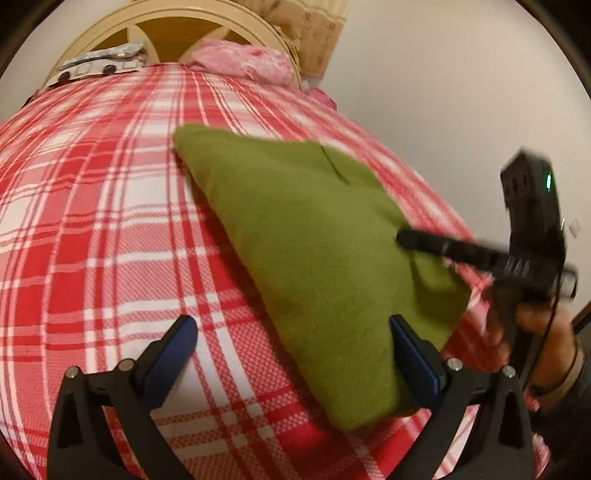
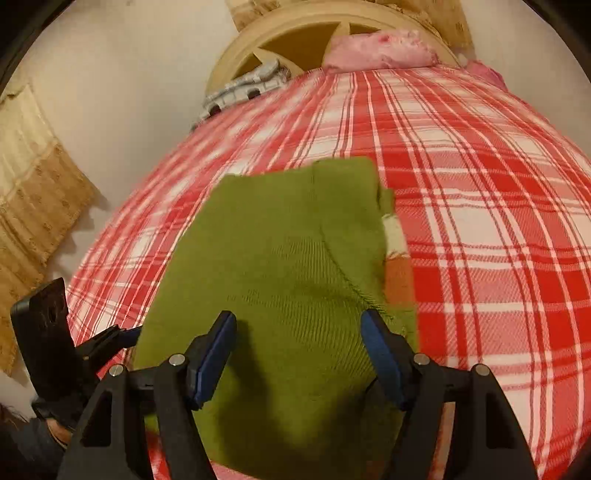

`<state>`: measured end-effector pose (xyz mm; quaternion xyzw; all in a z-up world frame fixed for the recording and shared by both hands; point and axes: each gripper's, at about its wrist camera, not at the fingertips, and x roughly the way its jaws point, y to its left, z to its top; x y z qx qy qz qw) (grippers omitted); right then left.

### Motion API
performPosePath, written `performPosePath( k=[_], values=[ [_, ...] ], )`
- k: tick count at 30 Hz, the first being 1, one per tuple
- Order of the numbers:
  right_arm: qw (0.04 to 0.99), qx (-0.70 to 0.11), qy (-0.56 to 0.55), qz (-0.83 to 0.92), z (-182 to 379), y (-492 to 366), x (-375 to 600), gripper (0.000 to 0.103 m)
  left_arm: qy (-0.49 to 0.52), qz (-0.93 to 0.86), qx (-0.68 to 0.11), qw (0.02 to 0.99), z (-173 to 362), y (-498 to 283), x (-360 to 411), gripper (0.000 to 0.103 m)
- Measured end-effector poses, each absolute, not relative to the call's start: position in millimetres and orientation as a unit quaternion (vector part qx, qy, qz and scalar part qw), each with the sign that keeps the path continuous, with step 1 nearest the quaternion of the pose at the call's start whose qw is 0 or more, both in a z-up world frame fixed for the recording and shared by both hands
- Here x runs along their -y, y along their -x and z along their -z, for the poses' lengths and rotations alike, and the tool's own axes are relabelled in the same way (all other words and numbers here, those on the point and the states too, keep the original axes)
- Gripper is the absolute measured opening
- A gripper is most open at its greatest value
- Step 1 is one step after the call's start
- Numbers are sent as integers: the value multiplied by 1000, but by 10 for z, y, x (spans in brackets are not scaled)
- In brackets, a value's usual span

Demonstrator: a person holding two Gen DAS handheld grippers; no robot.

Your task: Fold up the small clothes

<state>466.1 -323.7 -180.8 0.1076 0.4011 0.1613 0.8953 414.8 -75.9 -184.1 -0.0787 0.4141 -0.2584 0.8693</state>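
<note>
A folded green knit garment (image 1: pixel 314 236) lies flat on the red and white plaid bedspread (image 1: pixel 110 221). My left gripper (image 1: pixel 291 328) is open and empty, above the bedspread at the garment's near left edge, its right finger over the green cloth. My right gripper (image 2: pixel 299 325) is open and empty, hovering over the near part of the garment (image 2: pixel 280 266). A white and orange patch (image 2: pixel 397 254) peeks out at the garment's right edge. The right gripper also shows in the left wrist view (image 1: pixel 406 240), blurred, at the garment's right side. The left gripper shows in the right wrist view (image 2: pixel 125 334) at the garment's left edge.
A pink cloth (image 1: pixel 243 62) and a grey patterned cloth (image 1: pixel 99 62) lie at the far end of the bed against a cream round headboard (image 1: pixel 110 26). A white wall (image 1: pixel 443 92) runs along one side of the bed. A beige curtain (image 2: pixel 33 206) hangs on the other.
</note>
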Motion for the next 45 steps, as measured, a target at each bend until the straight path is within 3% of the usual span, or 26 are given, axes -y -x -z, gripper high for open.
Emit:
performPosePath(
  k=[3,12,45],
  values=[
    [901,-403,-66,-149,1790,-4651,3125,70,120,231,-393,882,1739,-4226,629,103],
    [908,-389,-56,-143,1901,-4652,3215,70,48,168,-409,896,1896,-4420,842,103],
    [926,-350,-46,-132,1966,-4568,3250,72,41,165,-425,889,1894,-4145,915,103]
  ],
)
